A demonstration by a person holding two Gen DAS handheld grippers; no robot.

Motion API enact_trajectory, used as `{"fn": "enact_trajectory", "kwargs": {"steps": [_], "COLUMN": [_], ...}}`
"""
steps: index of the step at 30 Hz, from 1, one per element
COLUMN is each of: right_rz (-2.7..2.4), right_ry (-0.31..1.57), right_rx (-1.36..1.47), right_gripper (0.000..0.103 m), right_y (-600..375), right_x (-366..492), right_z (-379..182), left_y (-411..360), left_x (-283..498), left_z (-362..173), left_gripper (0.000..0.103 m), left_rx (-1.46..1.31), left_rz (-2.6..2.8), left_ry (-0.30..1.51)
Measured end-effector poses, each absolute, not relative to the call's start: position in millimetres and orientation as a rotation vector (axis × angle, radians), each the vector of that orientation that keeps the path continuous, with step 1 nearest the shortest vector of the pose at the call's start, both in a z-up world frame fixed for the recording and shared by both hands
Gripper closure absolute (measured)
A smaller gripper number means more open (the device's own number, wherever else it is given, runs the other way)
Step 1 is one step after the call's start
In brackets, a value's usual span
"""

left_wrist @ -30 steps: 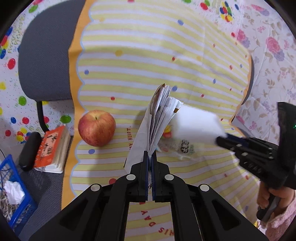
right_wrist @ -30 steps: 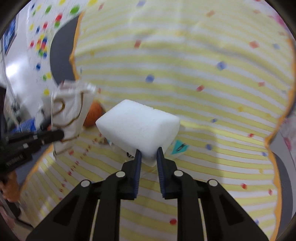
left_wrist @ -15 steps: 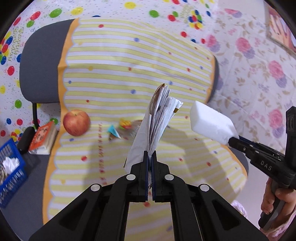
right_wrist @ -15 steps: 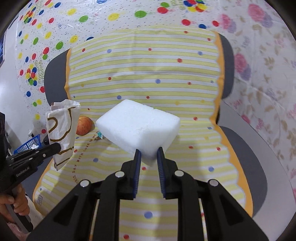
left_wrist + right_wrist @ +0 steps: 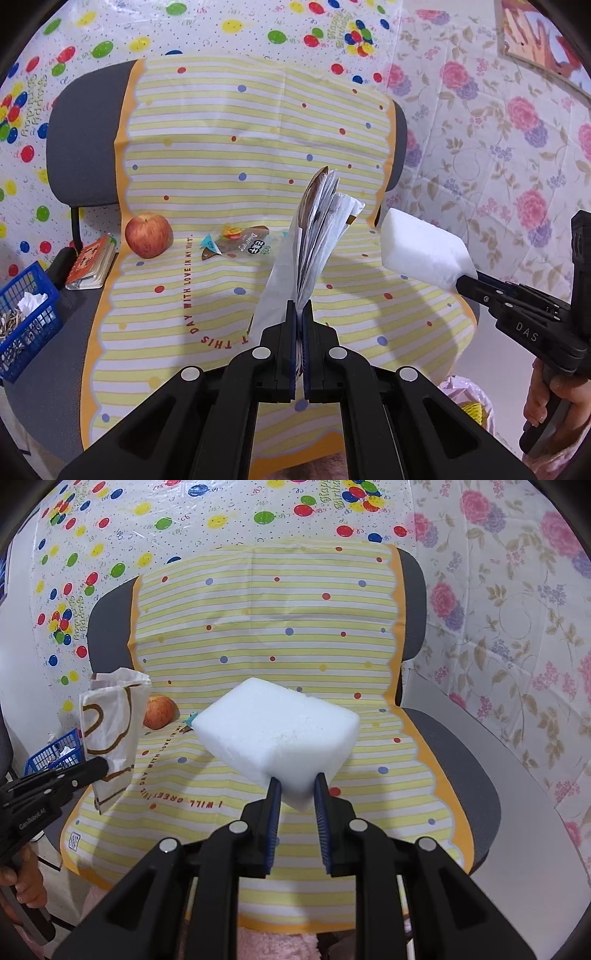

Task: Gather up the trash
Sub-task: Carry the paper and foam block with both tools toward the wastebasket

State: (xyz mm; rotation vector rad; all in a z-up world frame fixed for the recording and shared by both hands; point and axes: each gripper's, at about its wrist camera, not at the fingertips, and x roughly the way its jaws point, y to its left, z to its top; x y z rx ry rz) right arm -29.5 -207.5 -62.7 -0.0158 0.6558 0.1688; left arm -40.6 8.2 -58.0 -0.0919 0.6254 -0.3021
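Overhead, both grippers carry trash above the striped chair cover [image 5: 221, 155].

At left, the blue basket [image 5: 26, 332]; a snack wrapper [image 5: 240, 245] lies beside the apple [image 5: 149, 235]. Left gripper [image 5: 299, 310] pinches a crumpled paper bag [image 5: 314, 236], light and floppy, by its lower edge. Right gripper [image 5: 297, 788] squeezes a foam block [image 5: 277, 731] by one corner; it is probably soft, light and crumbly.

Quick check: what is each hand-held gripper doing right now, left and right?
Left hand-held gripper: closed on the crumpled paper bag.
Right hand-held gripper: closed on the white foam block.
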Motion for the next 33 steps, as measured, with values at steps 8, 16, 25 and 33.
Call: {"fn": "enact_trajectory", "kwargs": {"steps": [8, 16, 25, 33], "right_rz": [0.064, -0.148, -0.375, -0.478], "right_ry": [0.652, 0.647, 0.664, 0.726], "right_rx": [-0.005, 0.03, 0.09, 0.144], "right_gripper": [0.084, 0.084, 0.083, 0.082], "right_y": [-242.9, -298.5, -353.6, -380.2], "right_x": [-74.6, -137.4, -208.2, -243.9], "right_z": [-68.6, -74.4, -89.0, -114.4], "left_y": [-22.0, -83.7, -170.8, -222.0], "left_x": [-61.5, -80.5, -108.3, -124.7], "left_z": [-60.7, -73.5, -100.6, -127.1], "left_gripper": [0.1, 0.1, 0.1, 0.1], "left_rx": [-0.07, -0.036, 0.031, 0.09], "left_rz": [-0.394, -0.591, -0.849, -0.972], "left_ry": [0.615, 0.609, 0.644, 0.719]}}
